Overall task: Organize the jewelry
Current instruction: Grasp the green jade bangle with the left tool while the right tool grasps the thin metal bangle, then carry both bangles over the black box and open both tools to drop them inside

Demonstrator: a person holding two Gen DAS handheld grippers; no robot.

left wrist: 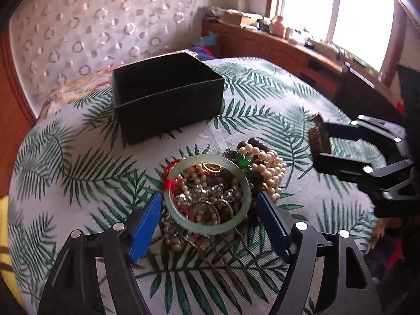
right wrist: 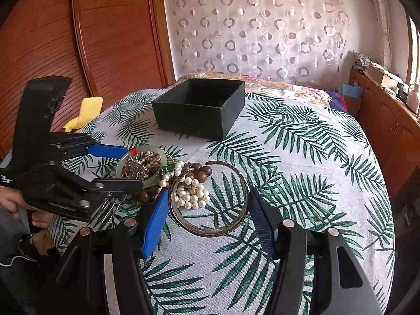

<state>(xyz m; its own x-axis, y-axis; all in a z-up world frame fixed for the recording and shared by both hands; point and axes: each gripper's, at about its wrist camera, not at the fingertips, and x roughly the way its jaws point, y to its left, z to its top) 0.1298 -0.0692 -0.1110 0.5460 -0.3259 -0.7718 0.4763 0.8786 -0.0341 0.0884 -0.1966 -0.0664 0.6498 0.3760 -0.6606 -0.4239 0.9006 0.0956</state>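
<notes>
One black box (left wrist: 168, 92) stands empty at the far side of the bed; the jewelry heap (left wrist: 225, 183) lies nearer. The left claw (left wrist: 210, 220) straddles one jade bangle (left wrist: 207, 194), pads apart from it. The right claw (right wrist: 207, 218) grips one metal bangle (right wrist: 210, 199).

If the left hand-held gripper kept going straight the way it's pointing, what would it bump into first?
Most likely the pale green bangle, which lies between the left hand-held gripper's open fingers atop the jewelry pile; depth is hard to judge.

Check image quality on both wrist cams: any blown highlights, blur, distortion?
Left wrist view: window blown out to white, right edge smeared, black box interior too dark to read, jade bangle sharp. Right wrist view: even light, no glare, metal bangle crisp. Both: strong fisheye bending of the leaf-print tablecloth, dark corner vignette.
</notes>
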